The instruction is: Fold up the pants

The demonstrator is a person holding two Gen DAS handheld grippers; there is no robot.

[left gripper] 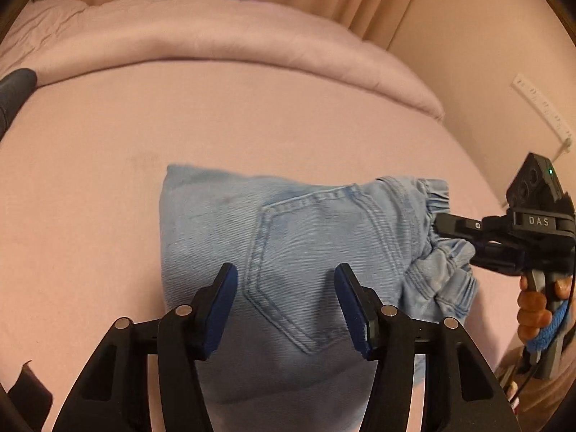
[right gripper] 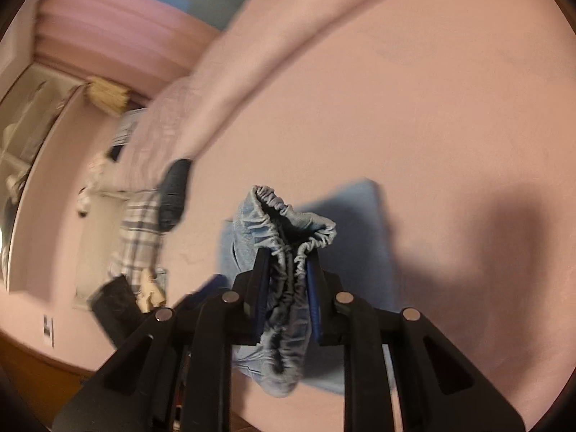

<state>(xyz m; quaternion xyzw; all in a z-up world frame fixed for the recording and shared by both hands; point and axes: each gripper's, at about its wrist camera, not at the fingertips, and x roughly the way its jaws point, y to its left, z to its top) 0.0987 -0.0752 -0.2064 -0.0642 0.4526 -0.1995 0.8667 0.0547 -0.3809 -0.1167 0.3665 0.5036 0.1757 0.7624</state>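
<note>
The folded pants lie on the pink bed, directly beneath and ahead of the left claw, whose jaws stand released above the back pocket. The right claw is clenched on the elastic waistband, lifting that end

We count one pair of light-blue denim pants, folded into a single bundle at the centre of the left wrist frame, with one back pocket showing on it. There are two grippers: the left gripper at the bottom of its own frame and the right gripper at the bottom of its own, each with two fingers. We see one hand at the right edge of the left wrist frame. One bed carries it all, with one rolled comforter across the top.
</note>
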